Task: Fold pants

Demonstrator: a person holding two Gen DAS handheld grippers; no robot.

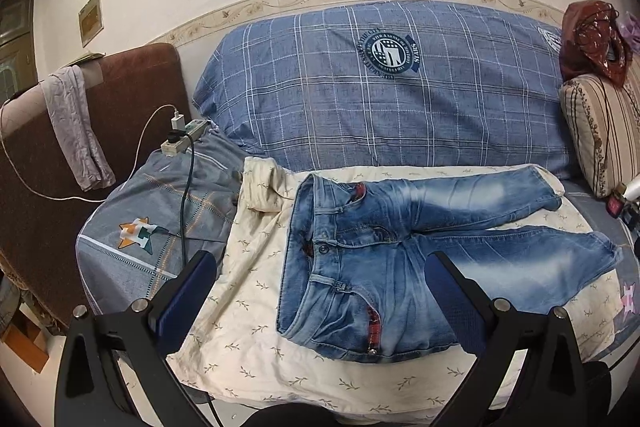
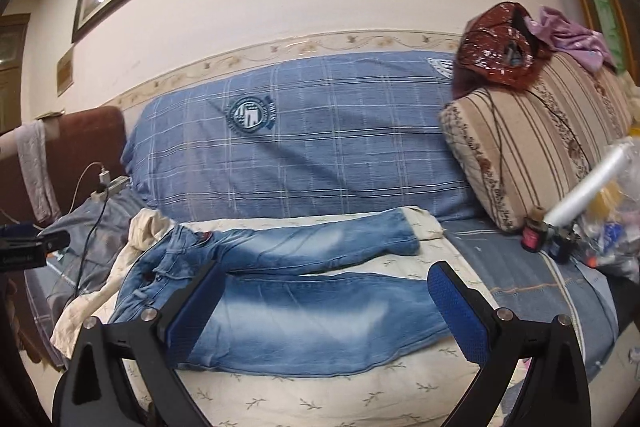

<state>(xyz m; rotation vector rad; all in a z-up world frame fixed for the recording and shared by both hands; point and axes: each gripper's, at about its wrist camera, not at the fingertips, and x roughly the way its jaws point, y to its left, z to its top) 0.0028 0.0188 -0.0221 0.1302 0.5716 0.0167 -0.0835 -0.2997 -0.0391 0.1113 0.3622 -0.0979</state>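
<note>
Faded blue jeans [image 1: 400, 251] lie flat on a cream leaf-print cloth [image 1: 248, 315], waistband to the left, both legs spread to the right, the near leg lower than the far one. My left gripper [image 1: 320, 267] is open and empty, hovering above the waistband end. In the right wrist view the jeans [image 2: 304, 311] lie the same way. My right gripper [image 2: 326, 285] is open and empty above the near leg. The left gripper's body shows at the left edge of the right wrist view [image 2: 28, 247].
A big blue plaid cushion [image 1: 384, 87] stands behind the jeans. A power strip with chargers and cables [image 1: 182, 135] lies at the left on a grey sheet. A striped cushion [image 2: 532, 155], a red bag [image 2: 496, 47] and small bottles [image 2: 532, 235] are at the right.
</note>
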